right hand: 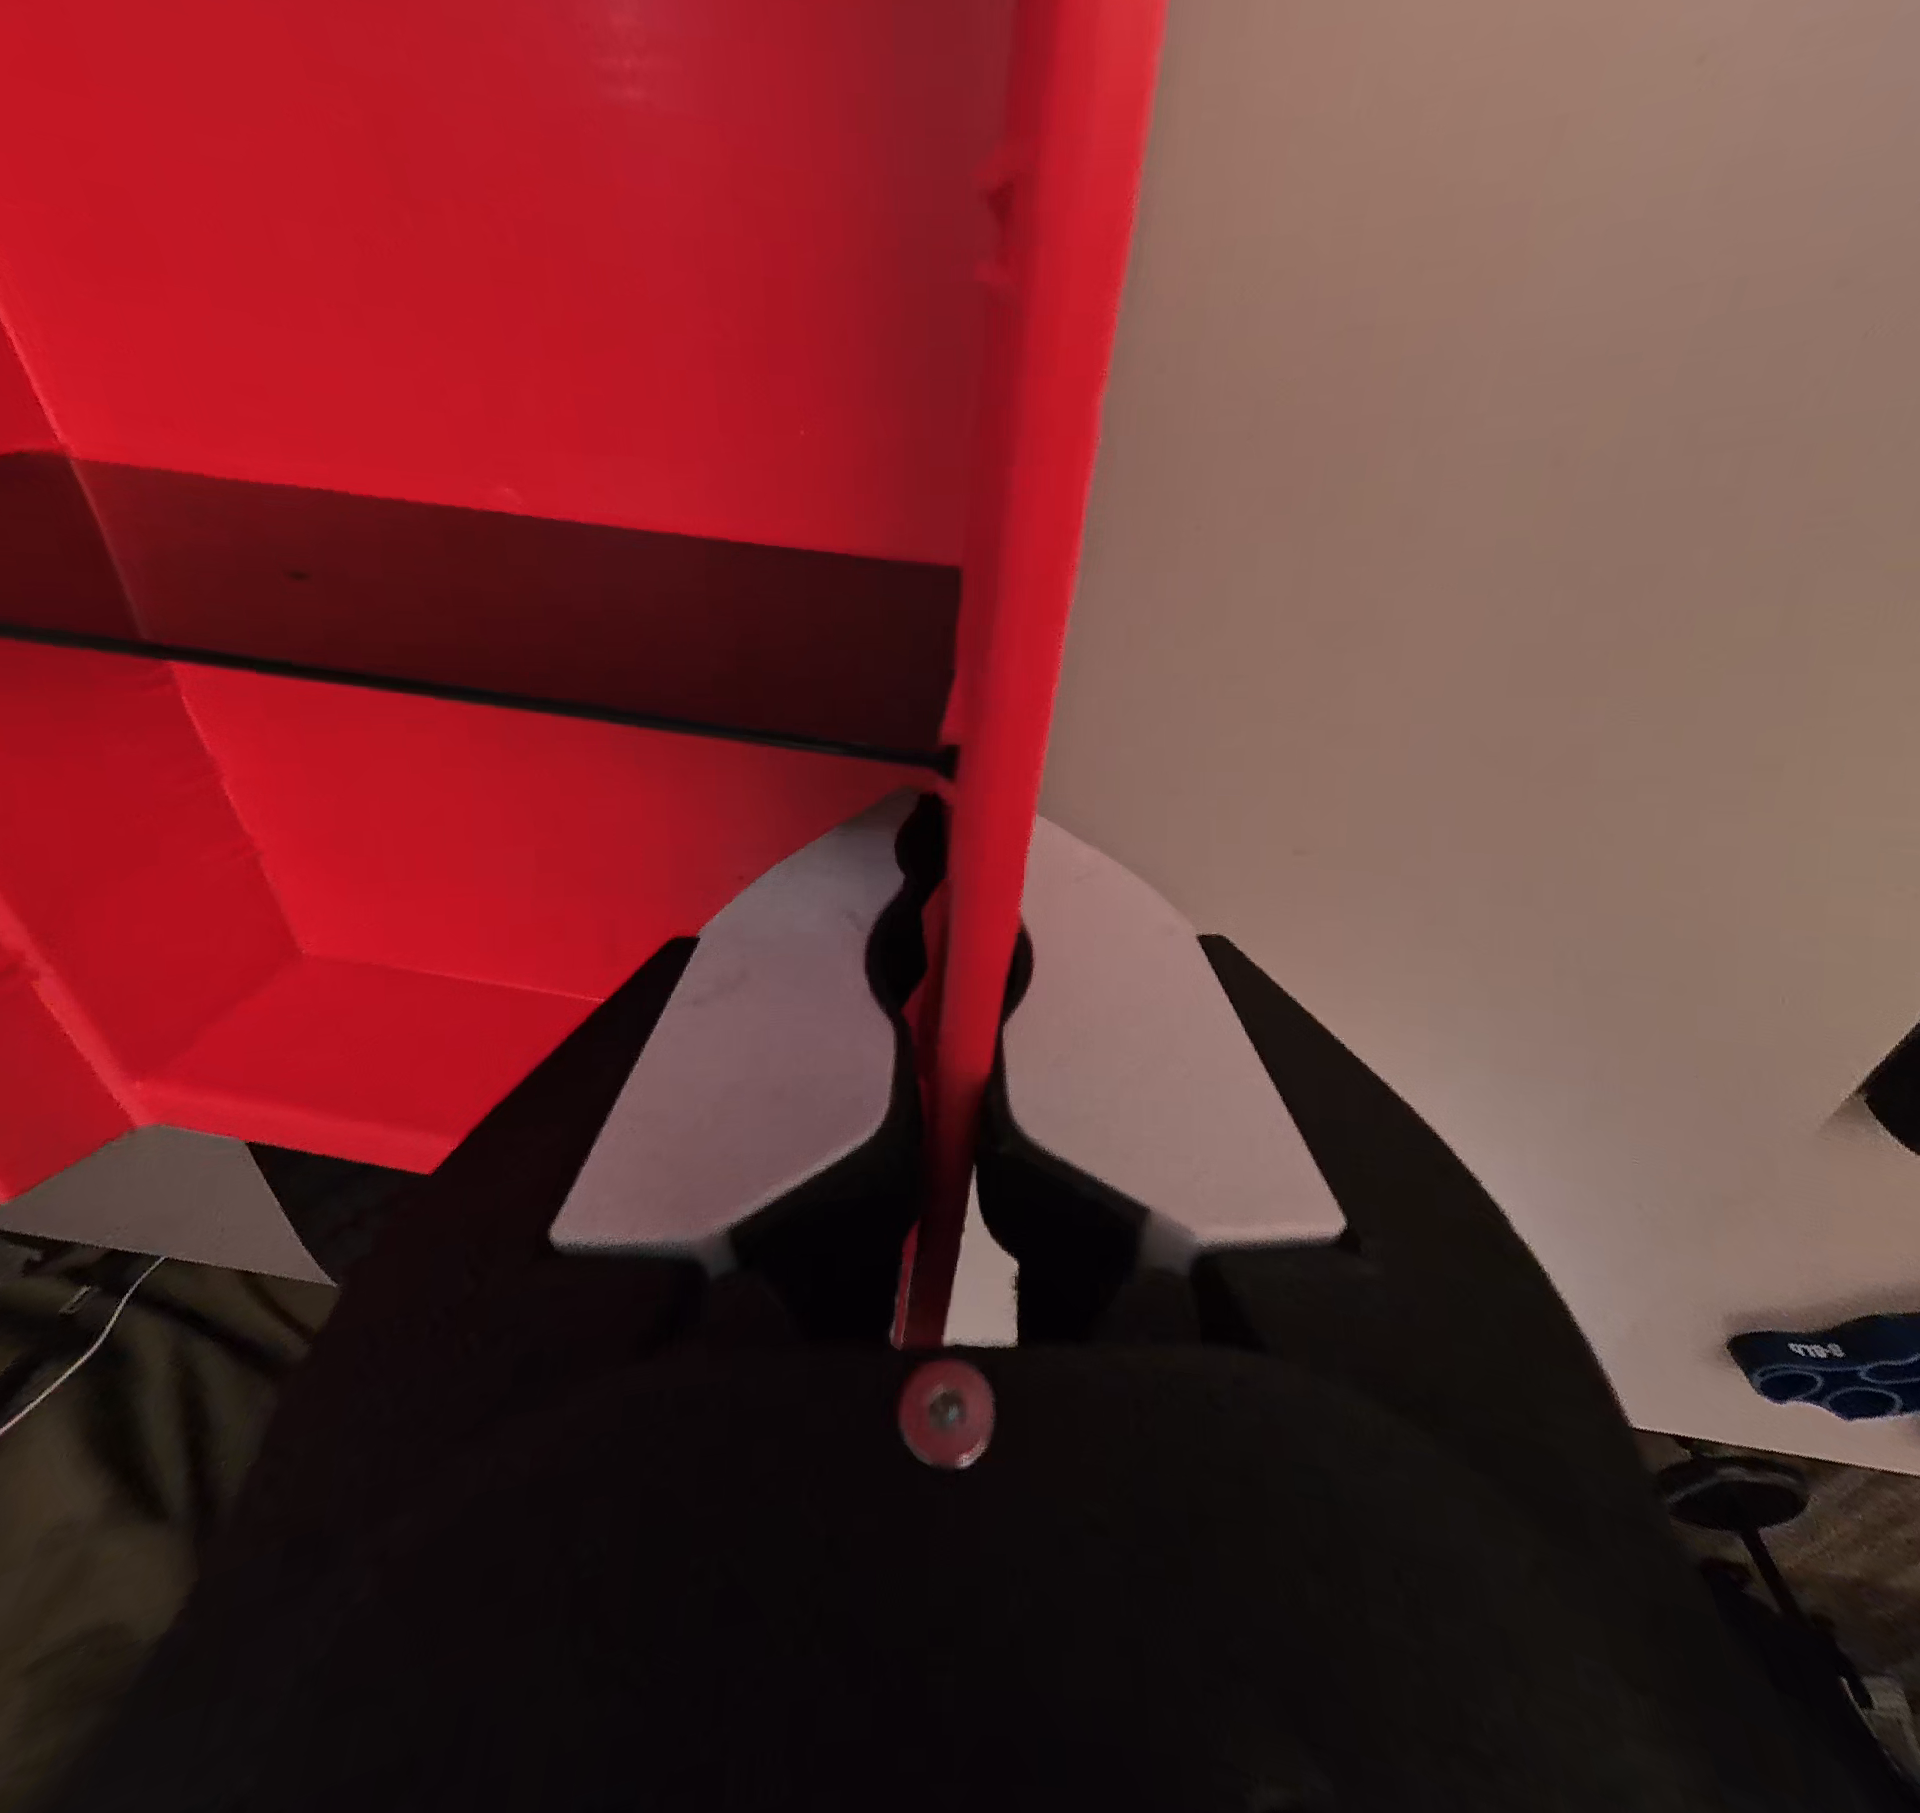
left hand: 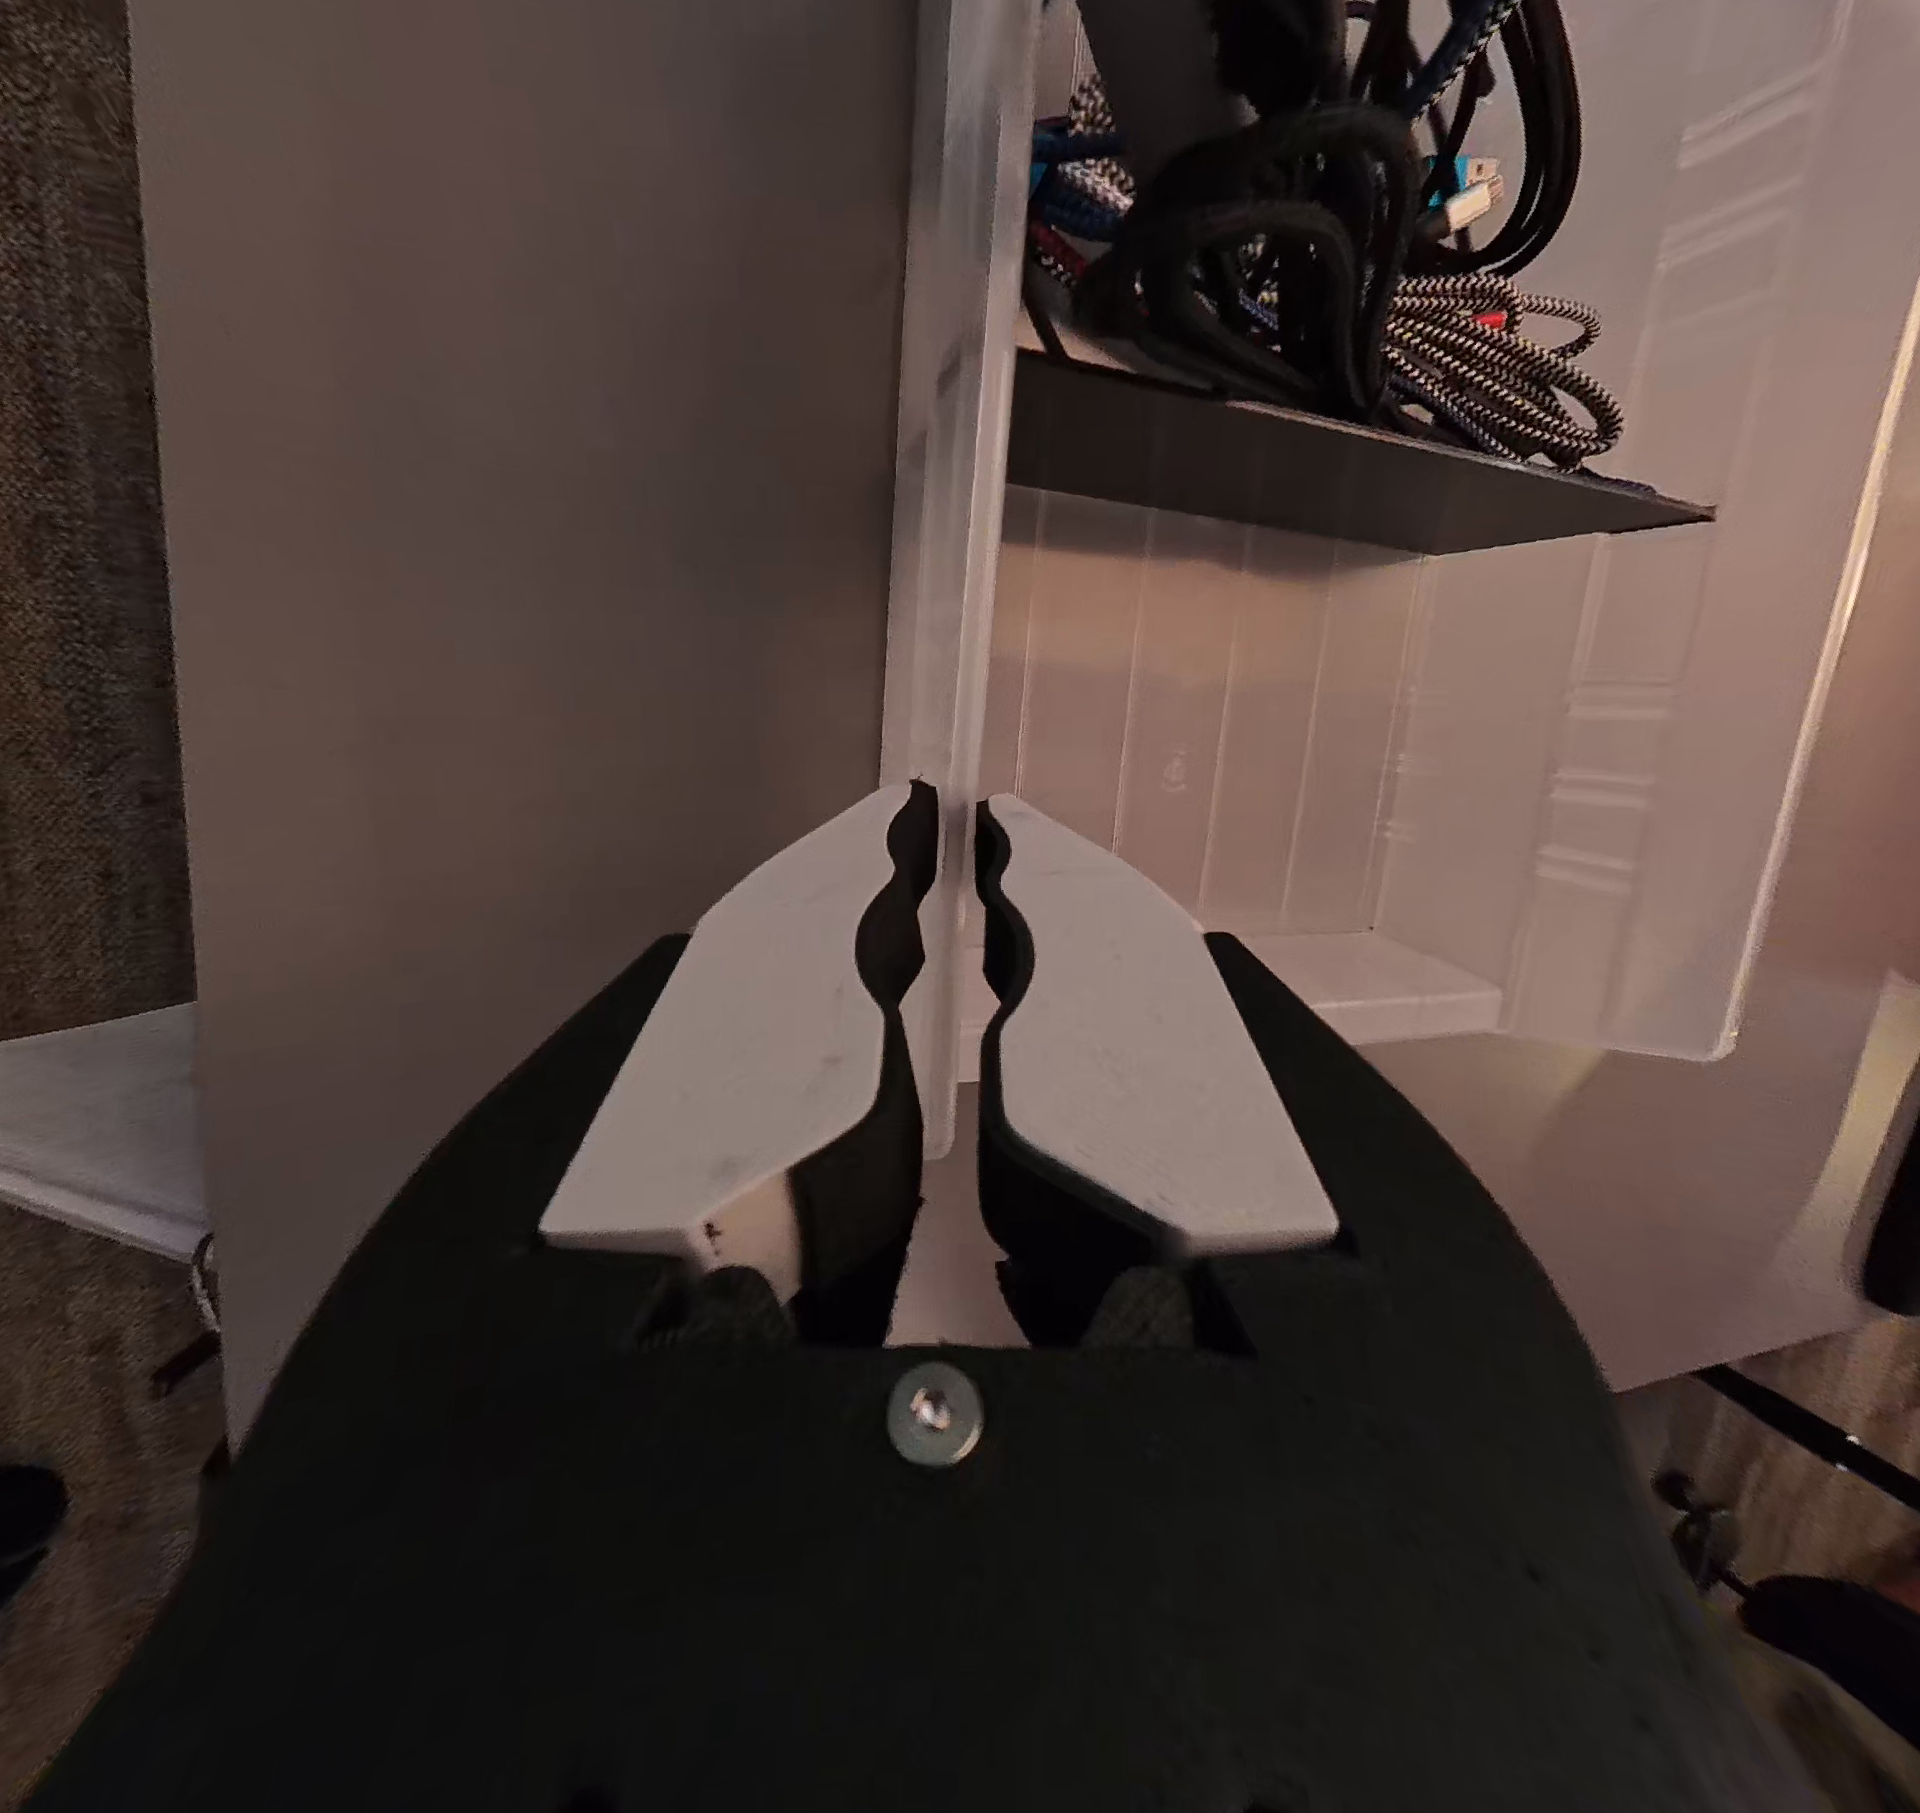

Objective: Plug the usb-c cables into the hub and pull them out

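My left gripper (left hand: 956, 807) is shut on the left rim wall of a clear plastic bin (left hand: 966, 413). A black divider (left hand: 1299, 475) crosses the bin. Behind it lies a tangle of braided and black cables (left hand: 1351, 288), one with a blue-shelled plug (left hand: 1465, 194). My right gripper (right hand: 966, 828) is shut on the right rim wall of a red plastic bin (right hand: 1081, 309). A black divider (right hand: 520, 579) crosses the red bin, and the parts I see hold nothing. No hub shows in either view.
Both bins rest on a white table (left hand: 520, 413), which also shows in the right wrist view (right hand: 1507, 516). A blue object (right hand: 1839, 1389) lies near the table's front right edge. Carpet and dark stand legs lie below the table edge. The gap from one gripper's tips to the other's is roughly 85 cm.
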